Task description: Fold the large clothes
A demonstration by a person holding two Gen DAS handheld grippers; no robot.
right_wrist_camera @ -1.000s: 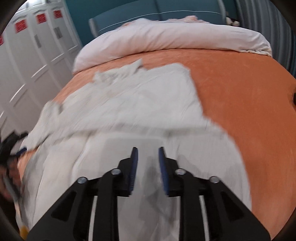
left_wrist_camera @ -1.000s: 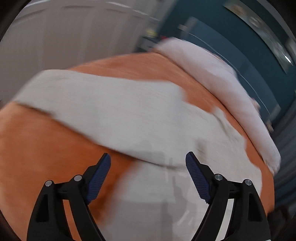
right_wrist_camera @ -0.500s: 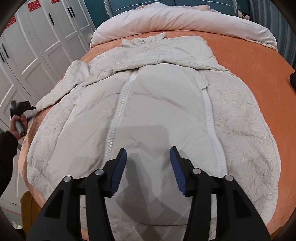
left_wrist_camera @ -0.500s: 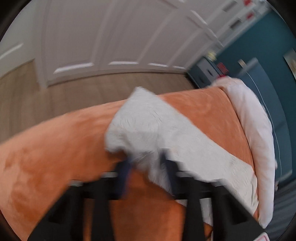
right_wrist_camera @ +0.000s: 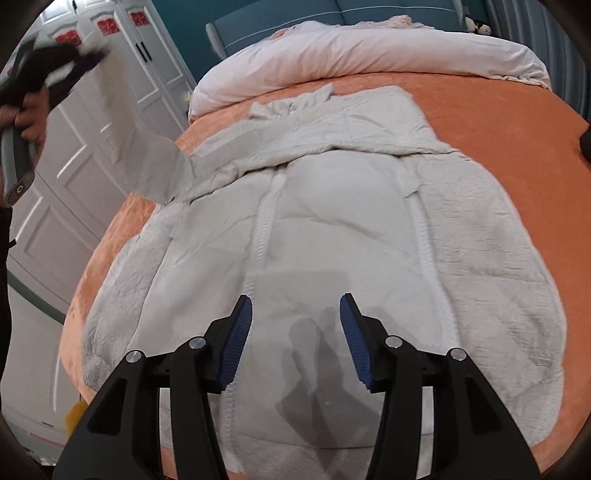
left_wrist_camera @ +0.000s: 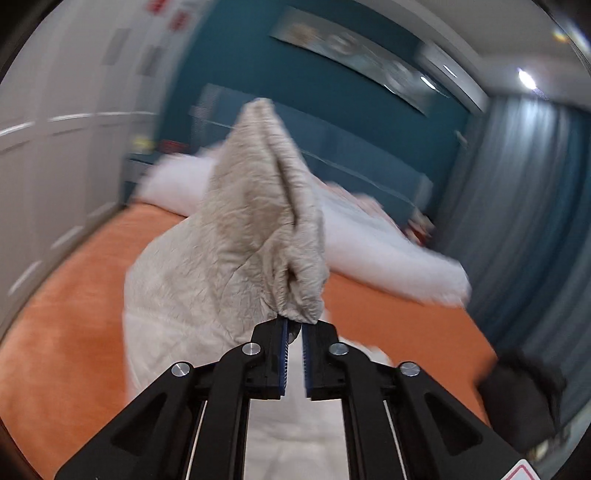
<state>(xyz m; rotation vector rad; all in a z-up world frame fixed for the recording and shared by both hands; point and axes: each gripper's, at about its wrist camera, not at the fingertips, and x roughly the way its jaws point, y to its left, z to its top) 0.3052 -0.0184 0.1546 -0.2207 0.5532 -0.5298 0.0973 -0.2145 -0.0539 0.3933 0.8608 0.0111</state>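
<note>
A large pale grey padded coat [right_wrist_camera: 332, 229] lies spread open on the orange bed [right_wrist_camera: 498, 122], lining up, two zipper edges running down its middle. My left gripper [left_wrist_camera: 294, 325] is shut on the coat's left sleeve cuff [left_wrist_camera: 266, 206] and holds it lifted above the bed. In the right wrist view that gripper [right_wrist_camera: 70, 70] shows at the upper left with the sleeve [right_wrist_camera: 155, 170] stretched up to it. My right gripper [right_wrist_camera: 296, 321] is open and empty, low over the coat's hem.
A pinkish-white duvet [right_wrist_camera: 369, 51] is bunched along the bed's head, against a teal headboard [right_wrist_camera: 280, 14]. White wardrobe doors [right_wrist_camera: 88, 155] stand left of the bed. Grey-blue curtains [left_wrist_camera: 528, 206] hang on the far side.
My left gripper has shut on the sleeve cuff and lifted it up off the bed. My right gripper has opened wider and stays low over the hem.
</note>
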